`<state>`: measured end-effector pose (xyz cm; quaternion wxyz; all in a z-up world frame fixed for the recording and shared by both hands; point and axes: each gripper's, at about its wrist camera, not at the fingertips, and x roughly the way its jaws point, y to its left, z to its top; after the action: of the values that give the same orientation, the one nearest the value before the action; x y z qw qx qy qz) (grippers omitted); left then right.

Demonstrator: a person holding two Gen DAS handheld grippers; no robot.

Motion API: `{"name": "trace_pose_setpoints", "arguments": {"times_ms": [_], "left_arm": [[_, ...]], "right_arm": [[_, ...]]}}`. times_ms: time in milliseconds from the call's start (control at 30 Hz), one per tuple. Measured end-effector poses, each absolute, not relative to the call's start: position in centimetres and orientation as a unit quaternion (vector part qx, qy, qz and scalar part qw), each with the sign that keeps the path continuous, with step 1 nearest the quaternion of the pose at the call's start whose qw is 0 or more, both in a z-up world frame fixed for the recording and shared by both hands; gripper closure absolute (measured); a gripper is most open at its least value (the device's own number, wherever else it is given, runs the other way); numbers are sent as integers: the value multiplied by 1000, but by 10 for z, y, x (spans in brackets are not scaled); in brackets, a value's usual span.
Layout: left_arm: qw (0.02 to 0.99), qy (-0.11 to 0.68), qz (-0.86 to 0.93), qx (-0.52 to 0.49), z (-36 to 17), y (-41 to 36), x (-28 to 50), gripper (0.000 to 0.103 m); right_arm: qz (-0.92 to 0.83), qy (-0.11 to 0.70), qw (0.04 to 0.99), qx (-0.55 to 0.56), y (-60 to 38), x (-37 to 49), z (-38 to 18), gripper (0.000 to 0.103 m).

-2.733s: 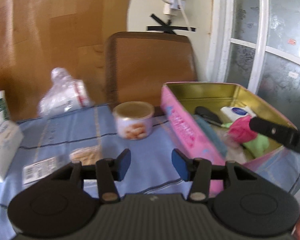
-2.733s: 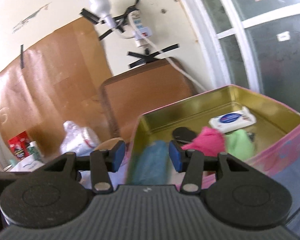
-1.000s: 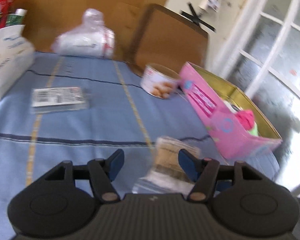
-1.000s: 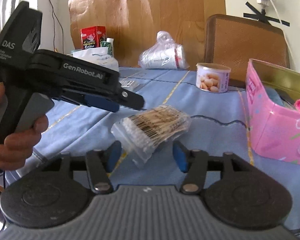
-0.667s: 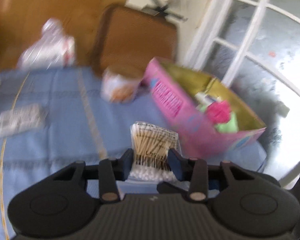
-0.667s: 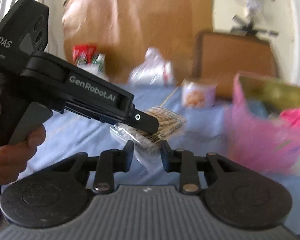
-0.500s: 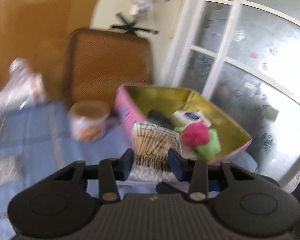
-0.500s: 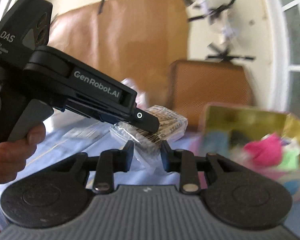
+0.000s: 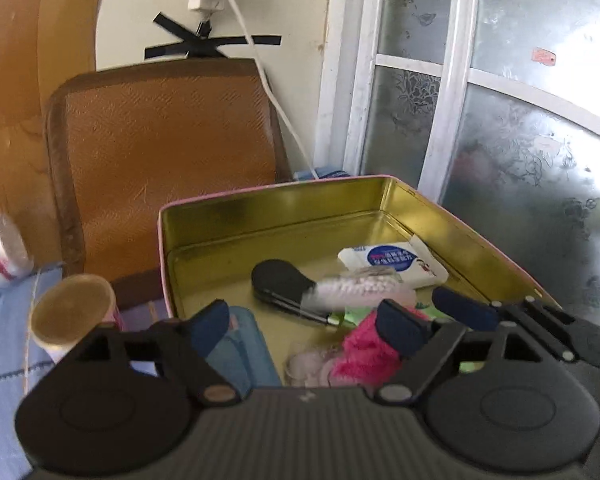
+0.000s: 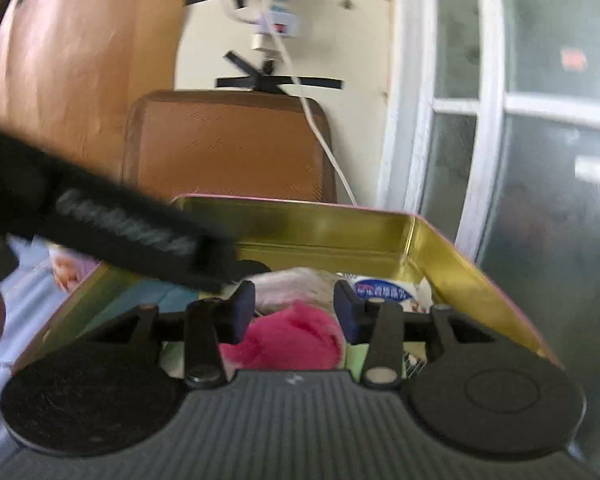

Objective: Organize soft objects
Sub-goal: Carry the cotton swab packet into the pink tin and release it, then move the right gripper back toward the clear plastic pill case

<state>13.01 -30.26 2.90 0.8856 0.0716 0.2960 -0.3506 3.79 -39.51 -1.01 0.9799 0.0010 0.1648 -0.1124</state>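
Note:
The pink tin (image 9: 480, 240) with a gold inside fills both views. In it lie a pink fluffy piece (image 9: 364, 354), a blue cloth (image 9: 244, 344), a wipes pack (image 9: 392, 258) and a black object (image 9: 280, 280). The bag of cotton swabs (image 9: 356, 288) is a blur over the tin's contents, free of all pads. My left gripper (image 9: 303, 328) hangs over the tin's near end, its jaws opening, with nothing between them. My right gripper (image 10: 295, 312) is also opening, and the swab bag (image 10: 296, 284) lies just beyond its tips. The left gripper's body (image 10: 120, 224) crosses the right wrist view.
A round can with a tan lid (image 9: 72, 312) stands on the blue tablecloth (image 9: 0, 344) left of the tin. Behind it is a brown chair back (image 9: 168, 152). A clear bag of white items (image 9: 0, 248) lies far left. Frosted window panes (image 9: 520, 140) stand right.
Both grippers carried the swab bag from the tablecloth over to the tin. Their jaws then widened and the bag dropped out toward the tin's contents.

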Motion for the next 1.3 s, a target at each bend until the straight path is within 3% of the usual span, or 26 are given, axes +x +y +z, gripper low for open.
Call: {"name": "trace_pose_setpoints", "arguments": {"times_ms": [633, 1300], "left_arm": [[905, 286, -299, 96, 37, -212, 74, 18], [917, 303, -248, 75, 15, -111, 55, 15]], "right_arm": [[-94, 117, 974, 169, -374, -33, -2, 55], [-42, 137, 975, 169, -295, -30, 10, 53]]}}
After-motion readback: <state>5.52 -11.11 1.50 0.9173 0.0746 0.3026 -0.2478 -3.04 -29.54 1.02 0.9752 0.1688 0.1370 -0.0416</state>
